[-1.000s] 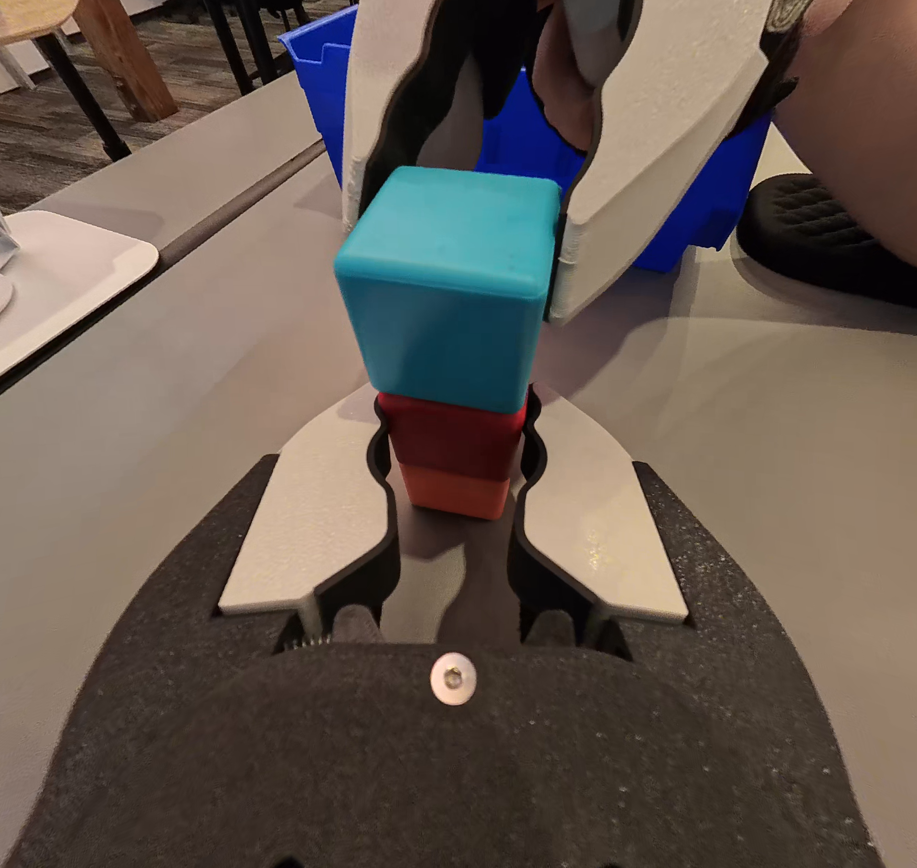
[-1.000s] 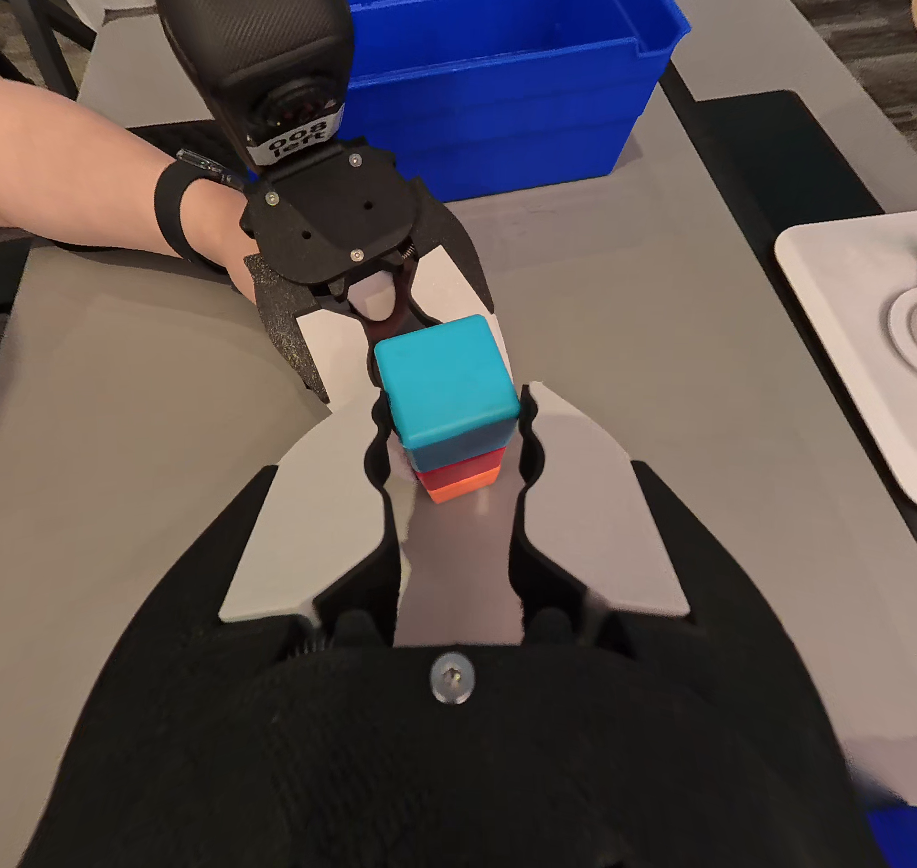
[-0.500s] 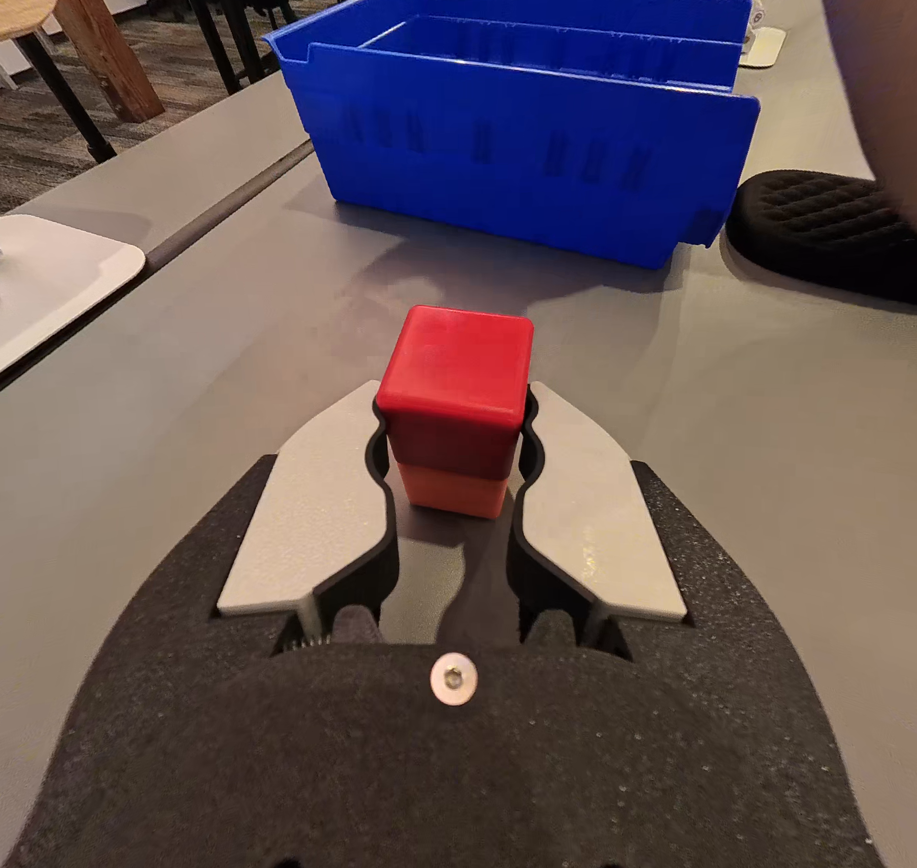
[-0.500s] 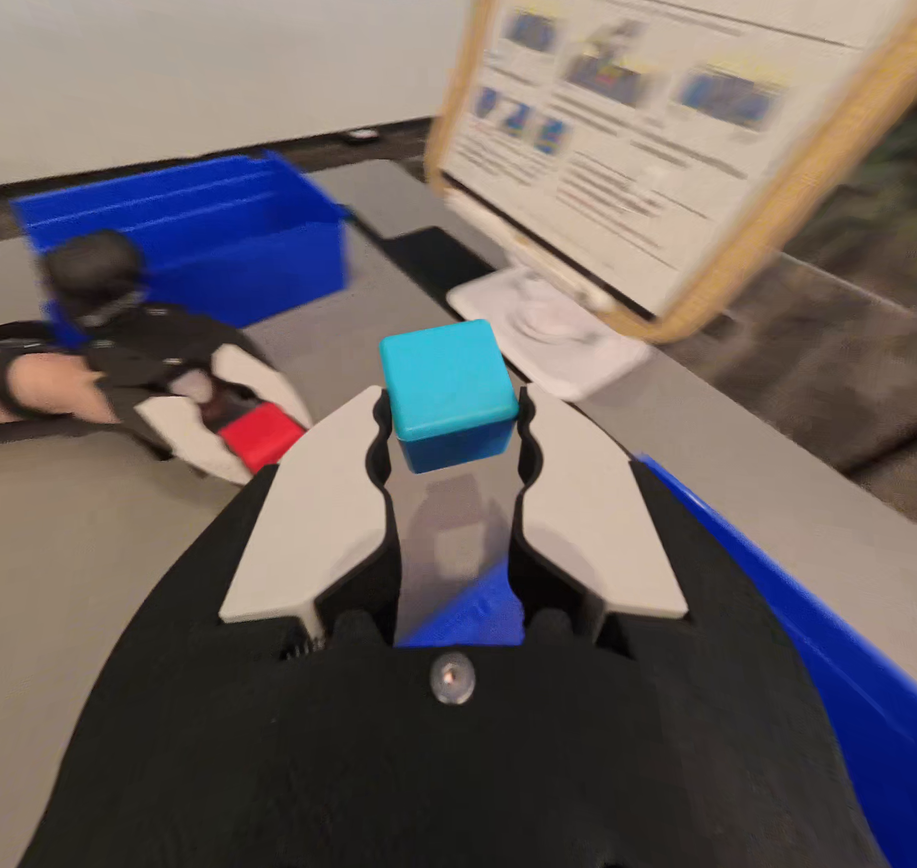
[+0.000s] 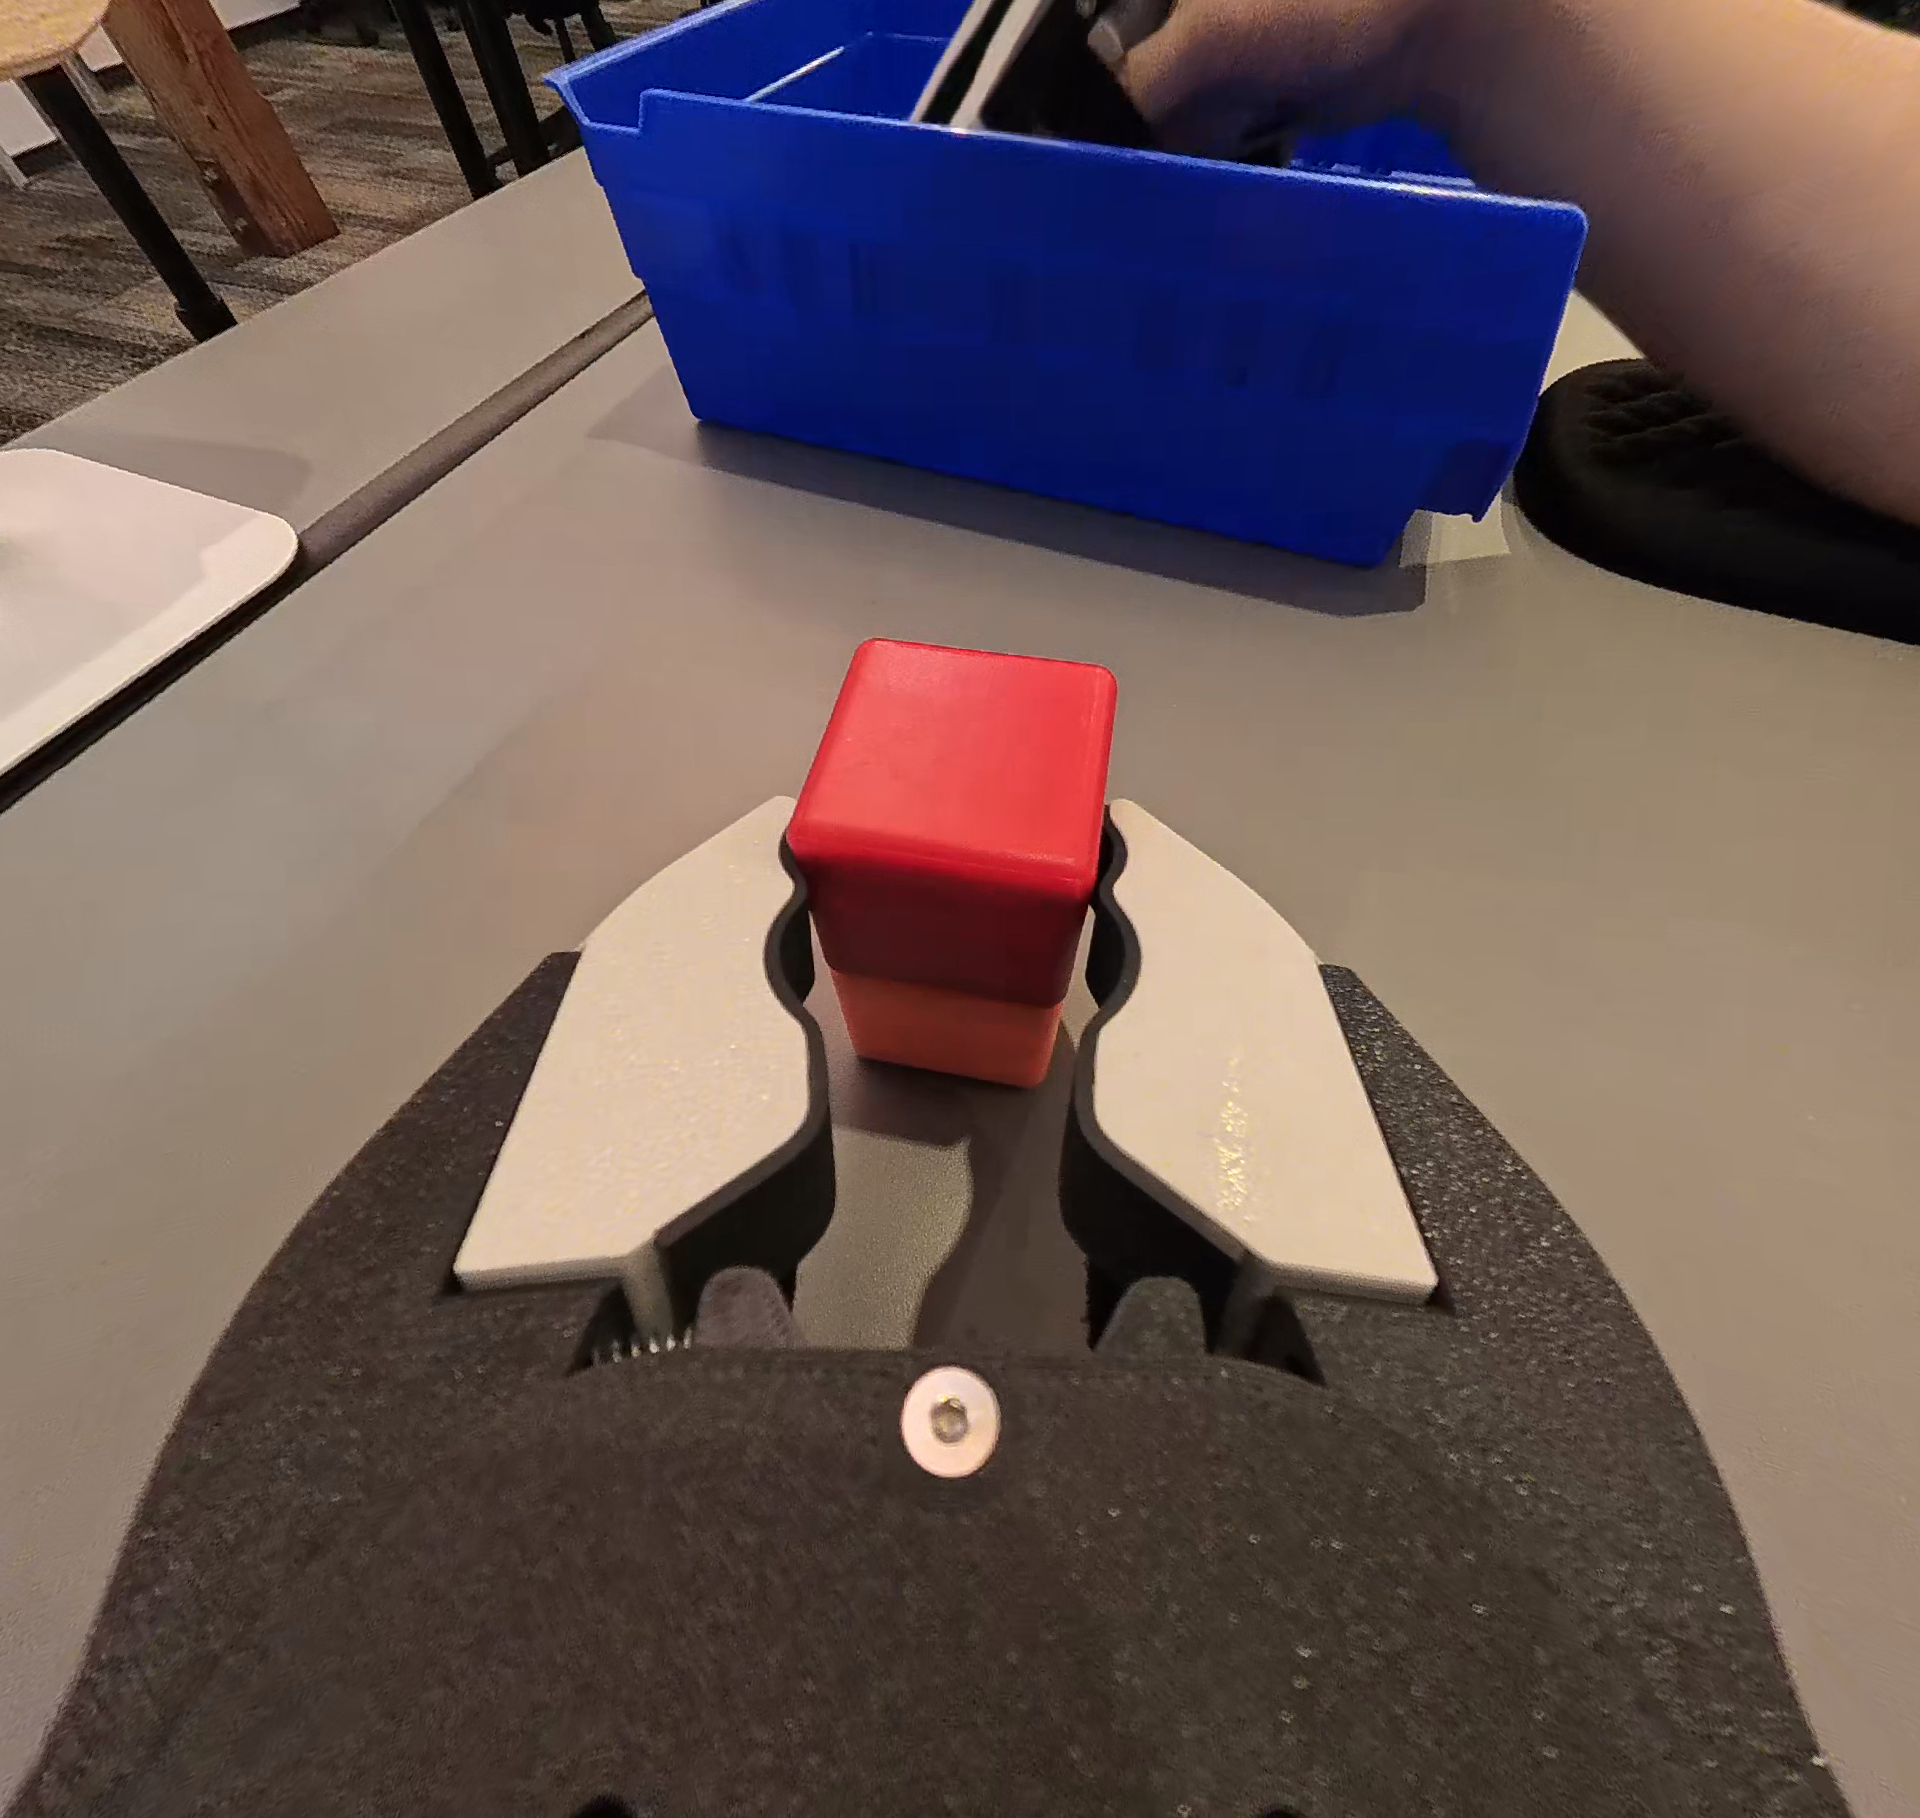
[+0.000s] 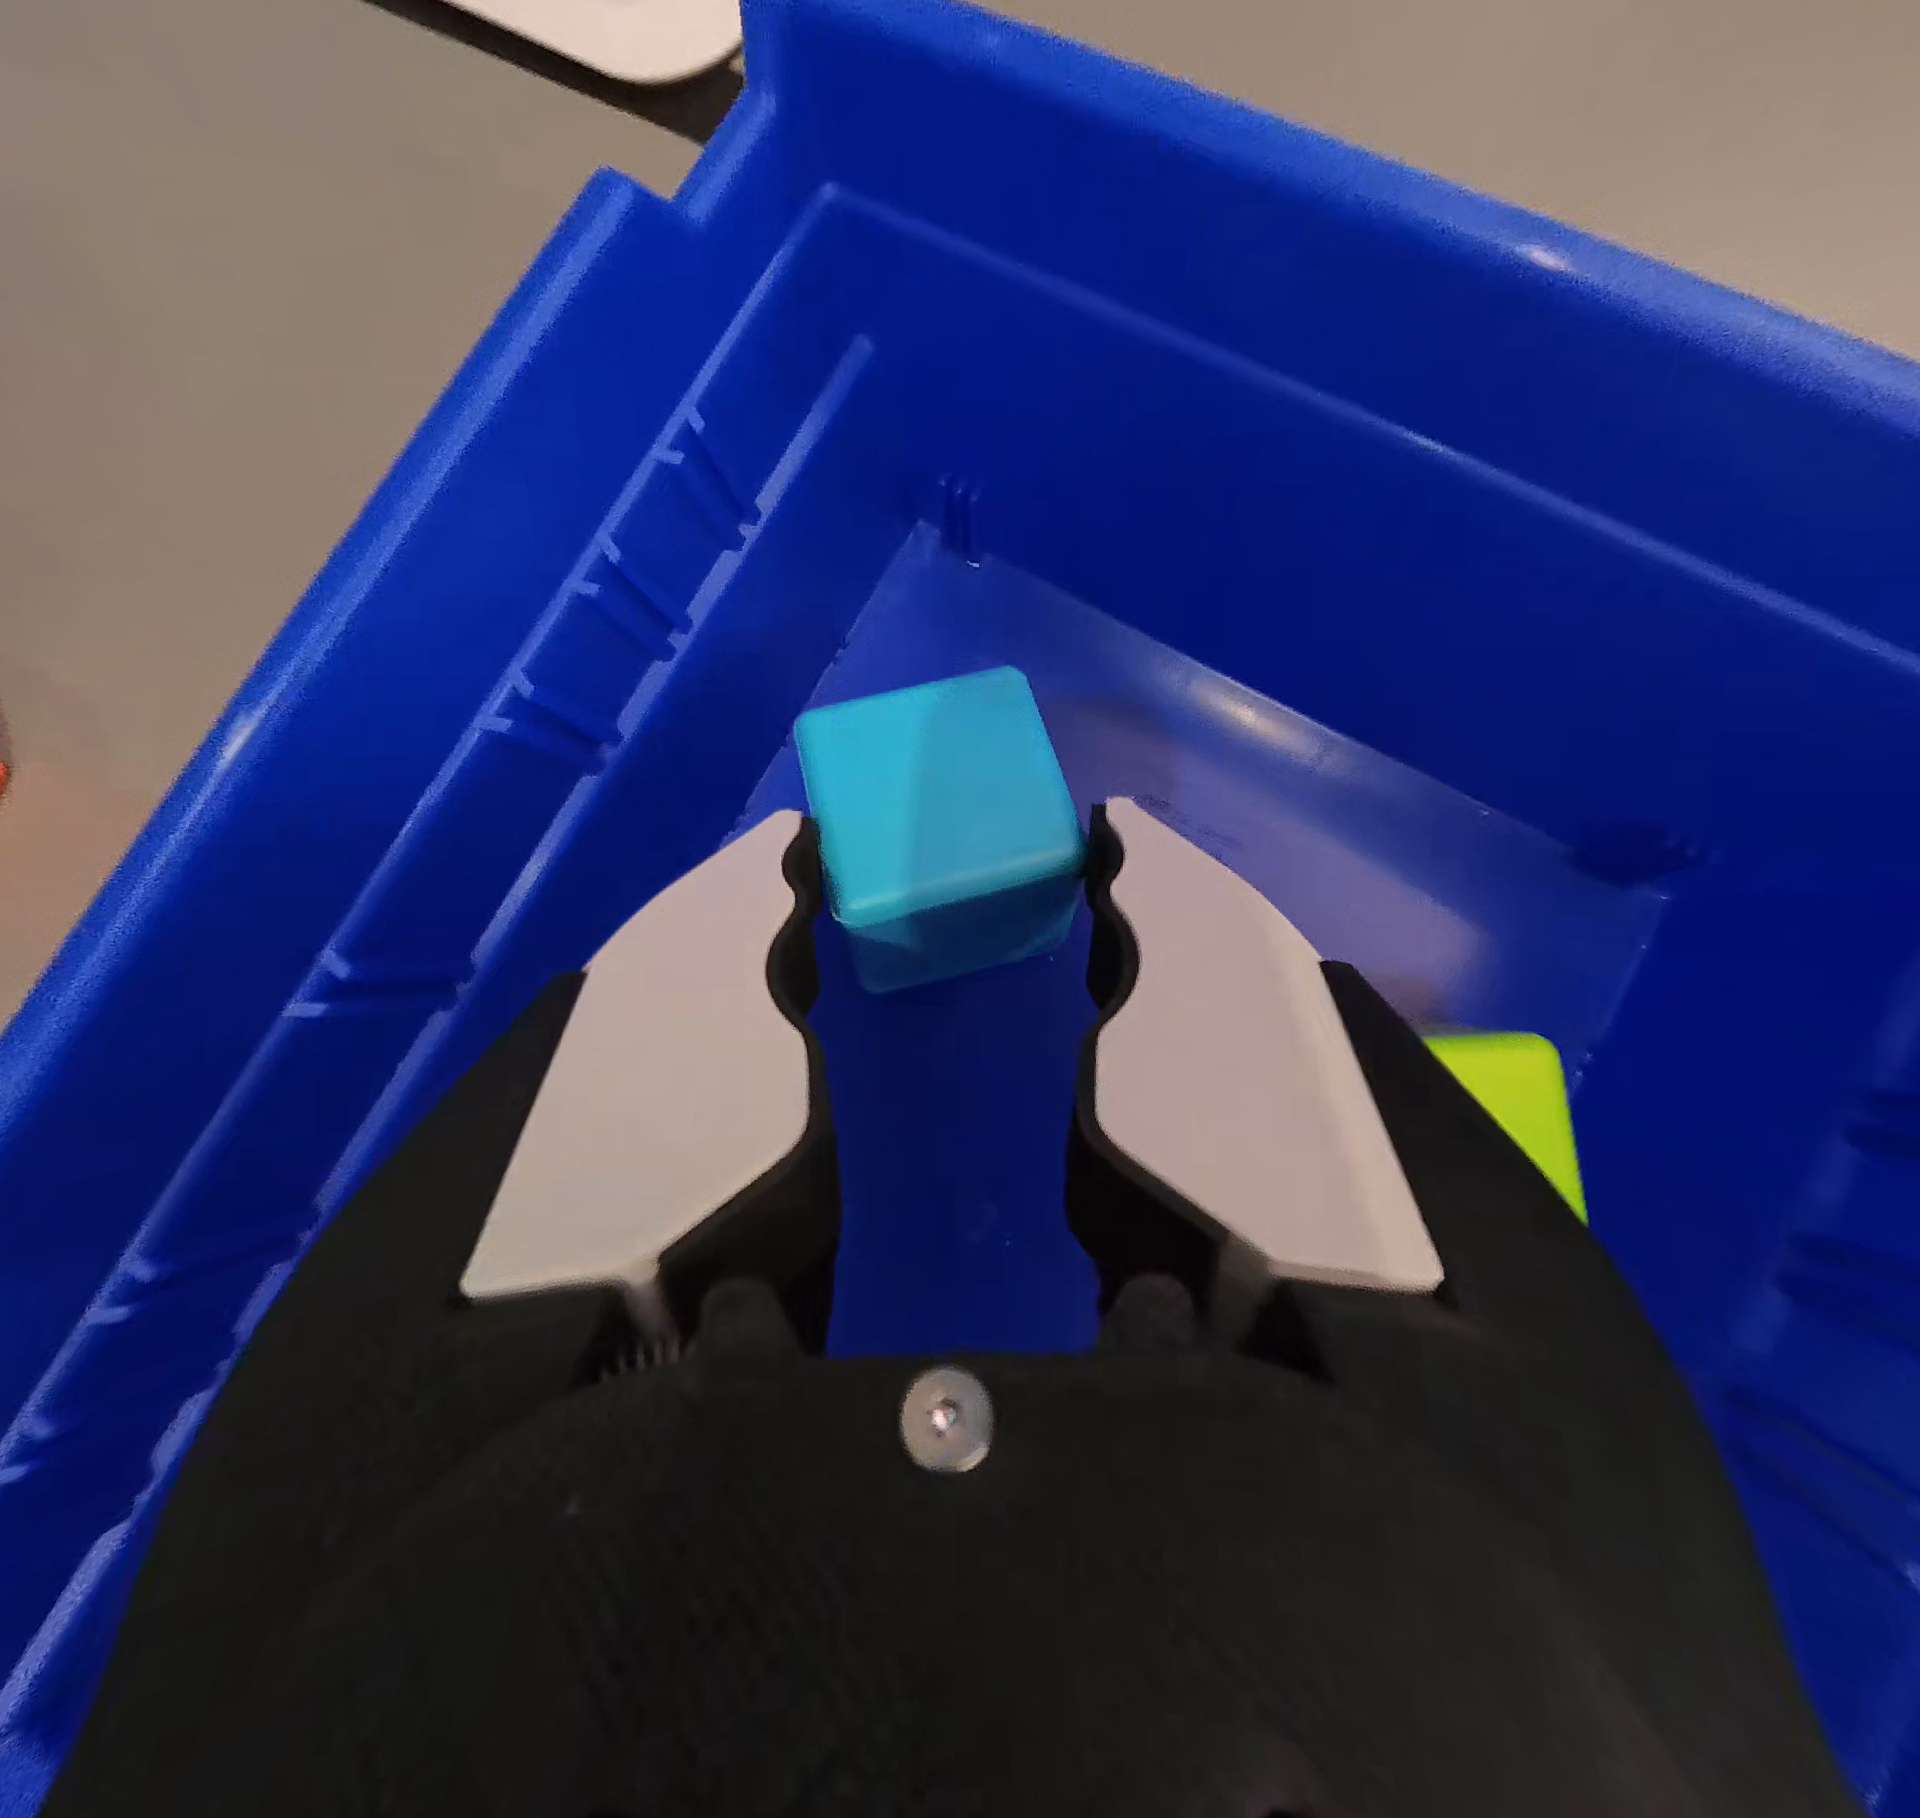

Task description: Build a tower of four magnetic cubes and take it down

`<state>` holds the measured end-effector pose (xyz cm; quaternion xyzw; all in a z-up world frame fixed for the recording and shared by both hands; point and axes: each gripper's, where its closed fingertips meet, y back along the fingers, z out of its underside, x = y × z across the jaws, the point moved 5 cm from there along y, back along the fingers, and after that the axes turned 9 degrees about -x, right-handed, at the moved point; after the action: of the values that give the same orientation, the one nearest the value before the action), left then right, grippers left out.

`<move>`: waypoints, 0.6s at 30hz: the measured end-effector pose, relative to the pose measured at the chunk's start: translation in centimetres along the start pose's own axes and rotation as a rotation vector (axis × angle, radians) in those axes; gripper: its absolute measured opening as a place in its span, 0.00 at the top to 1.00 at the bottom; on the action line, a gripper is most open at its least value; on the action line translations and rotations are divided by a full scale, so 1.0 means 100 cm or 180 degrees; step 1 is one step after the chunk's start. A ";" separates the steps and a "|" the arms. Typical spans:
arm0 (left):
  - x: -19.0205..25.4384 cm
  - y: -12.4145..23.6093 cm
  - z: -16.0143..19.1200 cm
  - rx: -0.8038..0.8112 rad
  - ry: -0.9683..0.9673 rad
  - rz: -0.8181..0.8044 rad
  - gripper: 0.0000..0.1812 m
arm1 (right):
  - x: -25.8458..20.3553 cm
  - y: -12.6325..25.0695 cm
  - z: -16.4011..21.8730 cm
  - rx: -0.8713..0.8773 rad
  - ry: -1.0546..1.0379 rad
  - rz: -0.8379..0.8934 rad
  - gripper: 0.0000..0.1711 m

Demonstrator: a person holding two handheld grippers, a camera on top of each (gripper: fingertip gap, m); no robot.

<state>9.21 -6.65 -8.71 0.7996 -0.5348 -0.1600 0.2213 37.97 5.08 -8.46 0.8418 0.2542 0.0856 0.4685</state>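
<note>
Cubes look light, rigid, slick-faced — best pinched on opposite flat sides; right gripper (image 6: 945, 875) clamps the teal cube (image 6: 935, 823) inside the blue bin (image 6: 1351, 241), green cube (image 6: 1507, 1114) at four o'clock; left gripper (image 5: 948, 895) braces the red cube (image 5: 951, 802) atop the orange cube (image 5: 940, 1036).

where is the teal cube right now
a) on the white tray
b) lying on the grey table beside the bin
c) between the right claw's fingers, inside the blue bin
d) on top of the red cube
c: the smooth teal plastic cube sits between the fingers of the right claw, with the walls of the blue plastic bin around it.
</note>
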 end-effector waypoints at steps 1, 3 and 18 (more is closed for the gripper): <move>0.000 0.000 0.000 0.0000 0.0000 0.0000 0.72 | 0.000 -0.003 0.001 -0.0032 0.0030 0.0006 0.70; 0.000 0.000 0.000 0.0000 -0.0001 0.0000 0.72 | -0.002 -0.008 0.004 -0.0102 0.0147 -0.0025 0.70; 0.011 -0.009 0.013 -0.0518 -0.0210 -0.0030 0.58 | -0.025 0.092 -0.029 0.0852 0.0588 0.0053 0.64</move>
<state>9.68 -7.57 -10.32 0.7758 -0.5233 -0.2301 0.2671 37.89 2.02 1.03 0.8873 0.2983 0.1319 0.3260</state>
